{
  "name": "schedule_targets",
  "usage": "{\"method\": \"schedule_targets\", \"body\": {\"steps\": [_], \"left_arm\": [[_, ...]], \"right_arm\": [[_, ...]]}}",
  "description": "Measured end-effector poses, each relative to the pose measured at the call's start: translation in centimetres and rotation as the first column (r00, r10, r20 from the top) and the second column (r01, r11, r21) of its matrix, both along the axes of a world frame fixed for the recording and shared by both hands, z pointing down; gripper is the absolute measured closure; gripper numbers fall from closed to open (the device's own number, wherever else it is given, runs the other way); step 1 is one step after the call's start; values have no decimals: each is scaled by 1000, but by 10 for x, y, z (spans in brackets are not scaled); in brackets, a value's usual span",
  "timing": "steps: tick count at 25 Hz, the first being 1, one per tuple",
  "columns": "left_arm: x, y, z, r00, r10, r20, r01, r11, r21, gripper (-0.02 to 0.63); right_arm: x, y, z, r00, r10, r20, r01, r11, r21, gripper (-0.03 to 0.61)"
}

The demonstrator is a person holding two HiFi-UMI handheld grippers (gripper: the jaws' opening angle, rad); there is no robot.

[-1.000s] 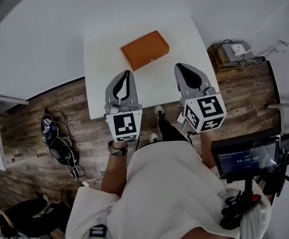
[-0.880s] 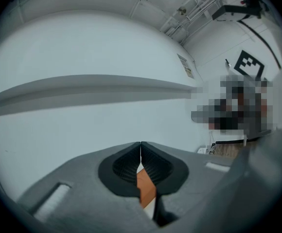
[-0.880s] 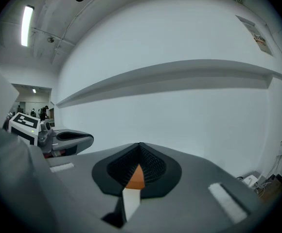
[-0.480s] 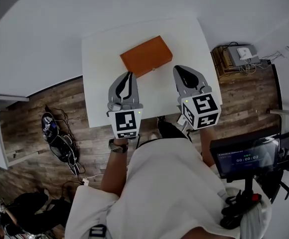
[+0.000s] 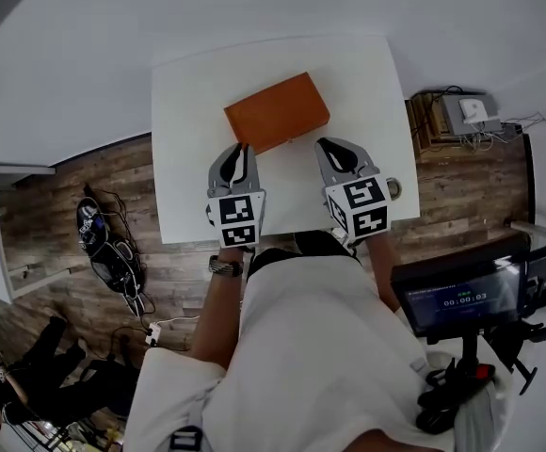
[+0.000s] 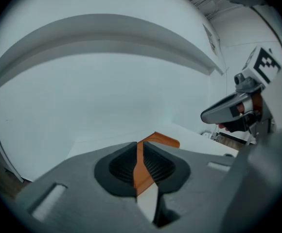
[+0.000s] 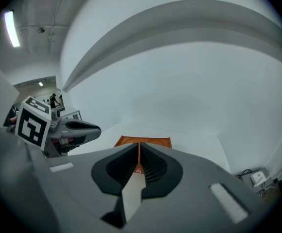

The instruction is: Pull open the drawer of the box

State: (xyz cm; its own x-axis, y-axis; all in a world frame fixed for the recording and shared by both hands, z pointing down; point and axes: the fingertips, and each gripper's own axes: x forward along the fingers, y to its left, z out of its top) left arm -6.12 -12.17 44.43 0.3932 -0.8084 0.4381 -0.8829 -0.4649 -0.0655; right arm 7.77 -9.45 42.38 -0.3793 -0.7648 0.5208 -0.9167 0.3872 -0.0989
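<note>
An orange box (image 5: 276, 111) lies on the white table (image 5: 188, 158), its long front face toward me and the drawer closed. My left gripper (image 5: 242, 149) hovers just short of the box's front left corner, jaws together and empty. My right gripper (image 5: 328, 145) hangs near the front right corner; its jaws are opening by a sliver with nothing between them. The left gripper view looks past its own tips (image 6: 138, 147) at the box (image 6: 161, 140) and the right gripper (image 6: 228, 113). In the right gripper view the box (image 7: 143, 141) lies ahead of the tips (image 7: 139, 149), the left gripper (image 7: 85, 129) beside.
A low wooden stand with a white device (image 5: 466, 113) stands right of the table. A monitor on a stand (image 5: 452, 295) is at my right. Cables and gear (image 5: 113, 252) lie on the wood floor at the left, near a white cabinet (image 5: 0, 243).
Both grippers have moved forward over the table, from its near edge up to the box's front face. The box and table now sit closer under the head camera.
</note>
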Motion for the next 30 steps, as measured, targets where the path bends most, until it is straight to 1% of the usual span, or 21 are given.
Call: {"method": "schedule_targets", "body": {"steps": [2, 4, 7, 11, 15, 19, 27, 30], "left_arm": [[4, -7, 11, 1000, -12, 8, 12, 1000, -26, 571], [1, -5, 17, 999, -34, 12, 35, 998, -46, 568], [-4, -14, 36, 998, -64, 26, 66, 994, -87, 566], [-18, -36, 77, 995, -96, 32, 100, 982, -158, 558], [-28, -33, 106, 991, -131, 25, 134, 968, -214, 551], [-25, -26, 113, 990, -133, 42, 139, 963, -231, 549], [-13, -26, 110, 993, -116, 29, 119, 961, -251, 549], [-11, -26, 113, 993, -115, 35, 120, 959, -258, 549]], "right_arm": [[0, -7, 15, 1000, -22, -17, 22, 1000, -17, 562], [-6, -4, 27, 999, -39, -13, 38, 998, -41, 557], [-13, -13, 54, 998, -61, -2, 60, 993, -99, 544], [-30, -34, 99, 996, -69, 55, 78, 978, -191, 541], [-36, -34, 129, 997, -67, 42, 75, 967, -245, 524], [-33, -28, 149, 997, -70, 16, 72, 956, -283, 495], [-28, -30, 173, 998, -58, 0, 54, 942, -331, 476], [-28, -34, 180, 999, -52, 1, 50, 937, -347, 469]]}}
